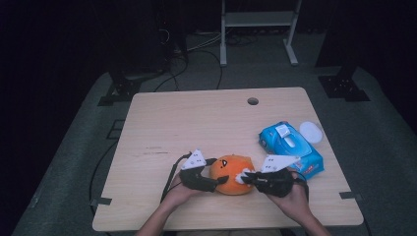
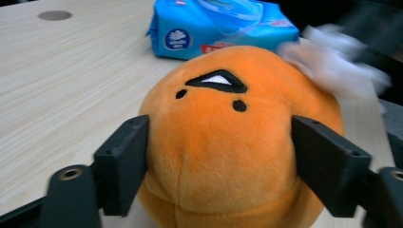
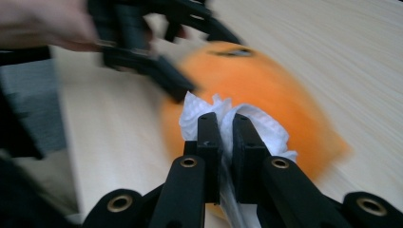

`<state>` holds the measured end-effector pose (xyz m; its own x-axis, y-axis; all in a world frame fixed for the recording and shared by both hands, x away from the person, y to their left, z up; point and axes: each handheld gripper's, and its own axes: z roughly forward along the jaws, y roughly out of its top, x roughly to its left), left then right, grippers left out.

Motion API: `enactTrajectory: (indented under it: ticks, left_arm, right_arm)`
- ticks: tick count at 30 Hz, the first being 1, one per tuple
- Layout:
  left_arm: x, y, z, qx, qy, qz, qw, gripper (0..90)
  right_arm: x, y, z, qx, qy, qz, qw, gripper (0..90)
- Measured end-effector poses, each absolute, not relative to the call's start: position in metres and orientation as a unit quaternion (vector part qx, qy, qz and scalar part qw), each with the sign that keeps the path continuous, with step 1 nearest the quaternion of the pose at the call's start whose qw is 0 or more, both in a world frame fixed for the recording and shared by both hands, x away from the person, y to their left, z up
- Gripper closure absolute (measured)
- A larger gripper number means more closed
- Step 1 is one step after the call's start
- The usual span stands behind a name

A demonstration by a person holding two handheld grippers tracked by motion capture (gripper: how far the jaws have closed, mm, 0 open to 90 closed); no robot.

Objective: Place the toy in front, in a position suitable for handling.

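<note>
Landmark: the orange plush [image 1: 232,174], sitting near the front edge of the table [image 1: 196,118], about midway across. Left of the plush, the left gripper [image 1: 215,183] comes in from the person's left hand [image 1: 177,194], a grey plate on top and a cable trailing back toward the table edge. In the left gripper view its two black jaws stand on either side of the plush [image 2: 233,142], the left pad against the fabric, the right pad at the fabric's edge; whether both press is hard to tell, so I read it as a loose hold on the plush, not a hard squeeze. The plush's underside and back are cut off by the frame bottom there. Face markings on the plush show: two dark dots and a dark triangle with white inside. Right of the plush, the right gripper [image 1: 244,177] is clamped on a white wipe [image 1: 241,175], the wad touching the plush's right side. In the right gripper view the jaws are nearly together with the wipe [image 3: 228,123] pinched between them; its lower end is hidden behind the jaws, and the plush [image 3: 266,95] behind it is smeared by blur. Right hand [image 1: 290,196] lies at the front edge. Behind and right of the plush lies a blue wipe pack [image 1: 290,147], its near end hidden by the right gripper's plate. Beyond the pack, a small white round lid [image 1: 310,131], details too small to read.
</note>
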<state>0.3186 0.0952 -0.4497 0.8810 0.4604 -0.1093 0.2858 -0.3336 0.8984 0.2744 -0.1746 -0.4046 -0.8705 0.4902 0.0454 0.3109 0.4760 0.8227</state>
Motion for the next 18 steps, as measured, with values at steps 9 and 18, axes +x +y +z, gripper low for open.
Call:
enactTrajectory:
  ticks: [9,18]
  left_arm:
    - [0.322,0.103,-0.45,0.801,0.235,0.082,0.544,18.0]
    - [0.318,0.095,-0.449,0.813,0.229,0.09,0.528,27.2]
  right_arm:
    - [0.279,-0.192,-0.404,0.257,0.852,0.436,0.136,82.9]
    - [0.271,-0.175,-0.406,0.233,0.86,0.434,0.133,82.9]
